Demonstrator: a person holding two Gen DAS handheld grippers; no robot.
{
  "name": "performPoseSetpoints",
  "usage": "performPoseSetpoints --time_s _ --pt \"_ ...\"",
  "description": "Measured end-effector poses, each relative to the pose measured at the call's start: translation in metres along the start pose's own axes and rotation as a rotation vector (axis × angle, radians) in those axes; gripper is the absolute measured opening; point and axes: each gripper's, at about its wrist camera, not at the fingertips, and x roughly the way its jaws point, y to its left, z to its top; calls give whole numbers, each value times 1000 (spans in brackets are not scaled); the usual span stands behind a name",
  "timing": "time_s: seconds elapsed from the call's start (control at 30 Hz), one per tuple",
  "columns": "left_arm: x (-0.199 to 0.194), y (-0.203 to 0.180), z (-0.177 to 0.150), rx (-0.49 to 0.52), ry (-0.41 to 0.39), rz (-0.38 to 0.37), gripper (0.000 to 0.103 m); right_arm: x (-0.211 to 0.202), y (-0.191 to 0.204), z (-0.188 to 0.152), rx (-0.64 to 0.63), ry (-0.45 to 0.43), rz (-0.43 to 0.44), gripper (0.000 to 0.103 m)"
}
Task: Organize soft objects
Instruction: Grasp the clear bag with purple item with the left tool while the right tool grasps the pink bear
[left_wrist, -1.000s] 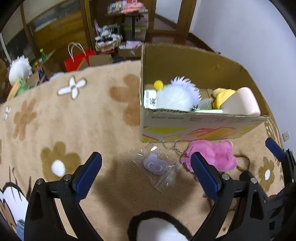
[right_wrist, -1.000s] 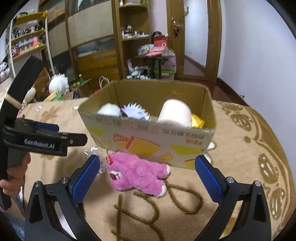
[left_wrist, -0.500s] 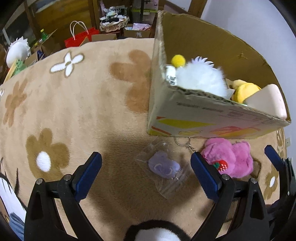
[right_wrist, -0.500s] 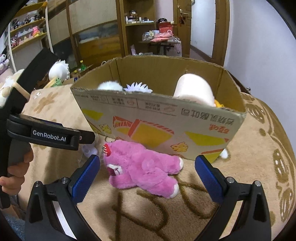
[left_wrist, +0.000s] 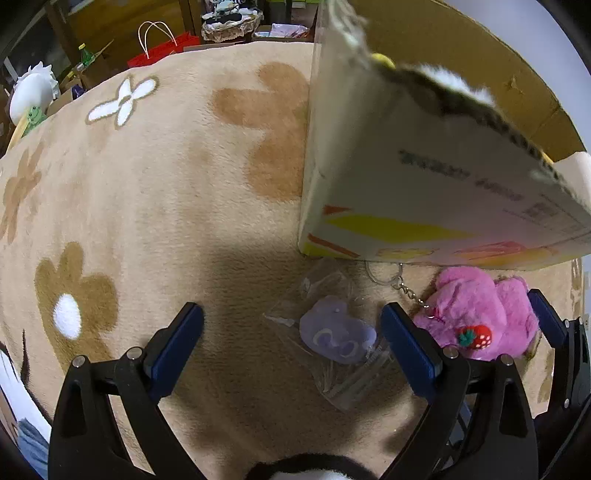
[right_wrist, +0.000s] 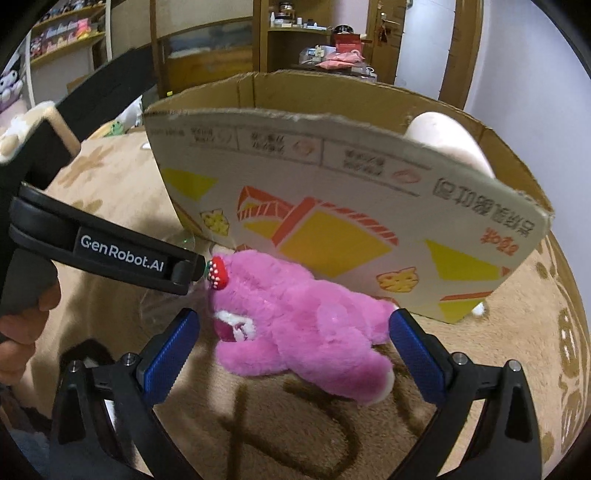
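A pink plush bear (right_wrist: 295, 317) with a strawberry on its head lies on the beige blanket just in front of the cardboard box (right_wrist: 332, 206). My right gripper (right_wrist: 295, 347) is open, its blue pads either side of the bear without touching. In the left wrist view the same pink bear (left_wrist: 480, 314) lies at the right, beside a small purple plush in a clear bag (left_wrist: 338, 336) with a keyring. My left gripper (left_wrist: 291, 339) is open low over the bagged plush. The cardboard box (left_wrist: 424, 192) holds several soft toys, mostly hidden by its front wall.
The flower-patterned blanket (left_wrist: 166, 177) spreads out to the left. A red bag (left_wrist: 159, 44) and clutter lie beyond its far edge. A hand (right_wrist: 26, 317) holds the left gripper's handle at the left of the right wrist view. Shelves and a door stand behind.
Both grippers have moved down and forward, closer to the box. The pink bear now sits between the right pads, and the bagged purple plush lies nearer the left pads. Both stay open.
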Motion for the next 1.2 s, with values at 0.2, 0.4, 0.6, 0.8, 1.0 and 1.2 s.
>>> performPoseSetpoints --time_s 0.2,0.4,0.6,0.8,1.0,1.2 --pt "5 1 3 -18 12 1 97 7 3 -2 -16 2 -22 103" --pt "11 3 5 -32 34 3 99 7 7 0 -13 3 -27 103" --pt "19 1 5 -19 45 11 101 8 4 0 -5 7 -40 103" --pt "24 -4 11 -14 36 19 101 9 5 2 0 13 -41 103" --pt "25 -7 1 -21 15 6 100 11 2 3 -5 11 -44 103" --pt "25 -4 -13 -13 1 8 95 12 2 3 10 10 -38 103"
